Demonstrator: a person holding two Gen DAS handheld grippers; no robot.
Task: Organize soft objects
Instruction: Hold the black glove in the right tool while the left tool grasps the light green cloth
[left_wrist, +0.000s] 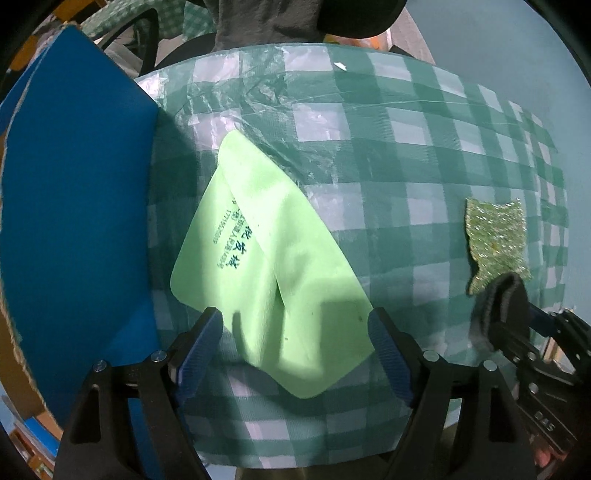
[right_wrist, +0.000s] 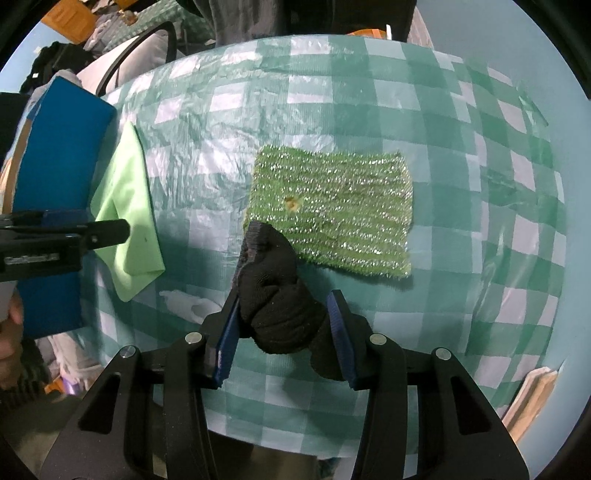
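Lying between the wide-open left tool (left_wrist: 295, 328), light green cloth (left_wrist: 273, 266); right tool (right_wrist: 284, 325) clamps black sock (right_wrist: 277, 295)

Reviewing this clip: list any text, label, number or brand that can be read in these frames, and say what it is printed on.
Light green cloth: several lines of dark printed characters and a row of digits, too small and skewed to read.
Right gripper body, left wrist view: embossed marking, reads roughly "DAS", uncertain.
Left gripper body, right wrist view: small label, blurred.

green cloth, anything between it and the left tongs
Nothing visible. The left tongs are open right over the green cloth, one finger at each side edge. The right tongs, shut on a black sock, are off to the side.
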